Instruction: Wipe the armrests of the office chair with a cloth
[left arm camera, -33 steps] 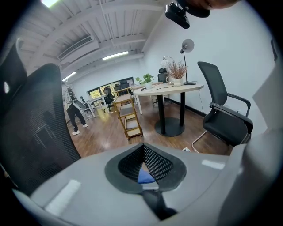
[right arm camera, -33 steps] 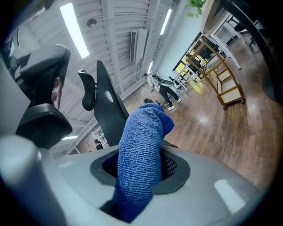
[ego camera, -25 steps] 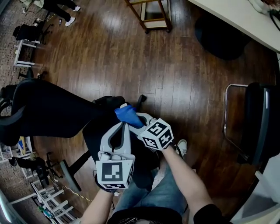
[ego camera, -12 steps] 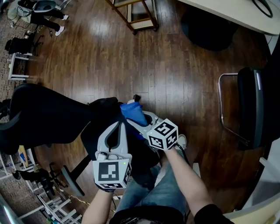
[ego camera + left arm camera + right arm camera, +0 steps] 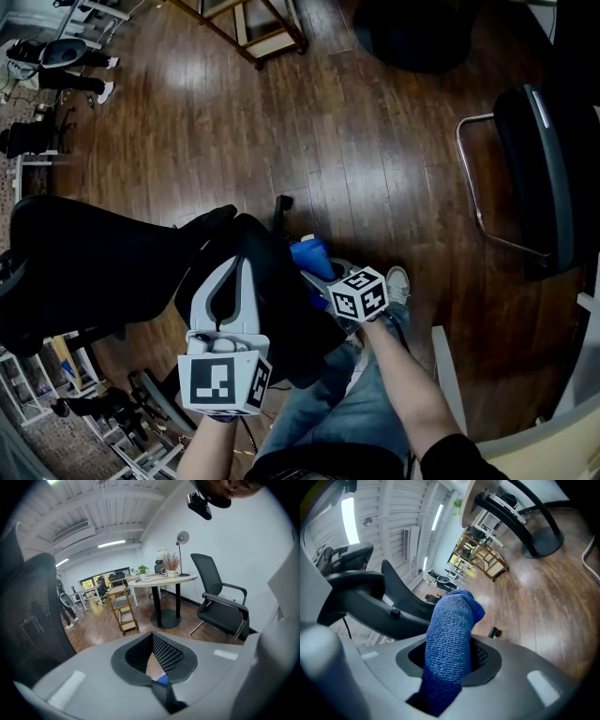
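- Dark wood floor fills the head view. A black office chair occupies 9 o'clock. A second chair stands at 2 o'clock, well apart and not involved.
- At centre, the right gripper has its jaws clamped on a blue cloth. The free end of the cloth bulges past the tips, probably so that fabric rather than plastic meets the chair.
- Cloth position: at the 3 o'clock edge of the seat. In the right gripper view a black armrest runs at 9 o'clock of the cloth. Whether the two touch cannot be told.
- At 7 o'clock of the cloth, the left gripper lies over the seat with its jaws together on nothing. Only a sliver of blue shows through the gap behind them. It is probably held near to steady the chair while keeping out of the cloth's path.
- Judgement: a wiping pass is in hand or about to start. The next move calls for the padded end to be pressed flat along the armrest top. The chair may swivel under that pressure.
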A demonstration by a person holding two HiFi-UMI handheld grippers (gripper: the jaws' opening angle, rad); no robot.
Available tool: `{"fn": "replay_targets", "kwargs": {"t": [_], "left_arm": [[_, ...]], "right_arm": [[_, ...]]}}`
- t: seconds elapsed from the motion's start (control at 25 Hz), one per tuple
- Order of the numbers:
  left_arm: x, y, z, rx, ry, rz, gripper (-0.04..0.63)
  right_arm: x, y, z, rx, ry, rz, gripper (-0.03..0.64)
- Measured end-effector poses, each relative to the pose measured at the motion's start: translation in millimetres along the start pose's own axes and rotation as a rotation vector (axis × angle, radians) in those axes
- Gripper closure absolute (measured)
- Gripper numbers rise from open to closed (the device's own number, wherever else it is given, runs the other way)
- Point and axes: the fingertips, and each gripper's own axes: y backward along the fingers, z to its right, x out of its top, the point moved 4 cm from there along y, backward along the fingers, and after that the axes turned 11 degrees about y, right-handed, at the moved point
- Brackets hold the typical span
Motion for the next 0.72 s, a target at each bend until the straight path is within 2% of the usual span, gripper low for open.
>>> {"fn": "replay_targets", "kwargs": {"t": [0.16,0.28,0.6,0.72], "left_arm": [[1.6,10.7,6.7,-0.033,-0.021,0.024,0.592],[-6.1,16.0,7.8,-0.047,-0.038,0.025,0.592],[-22.8,32.7,8.0,-0.058,-0.034,0.026,0.592],[-31.0,38.7,10.0,-0.059,-0.031,0.025,0.592]], "right_arm": [[-46.3,-1.4,5.7,-0.065,-0.07,-0.06,0.48],[-65.1,-4.8,-4.2,-0.076,-0.079,-0.093,0.479],[-60.0,2.1,-49.3,-0.04,-0.012,-0.029,0.479],[-51.2,12.0,-66.0,-0.026,0.03,0.025,0.479]]}}
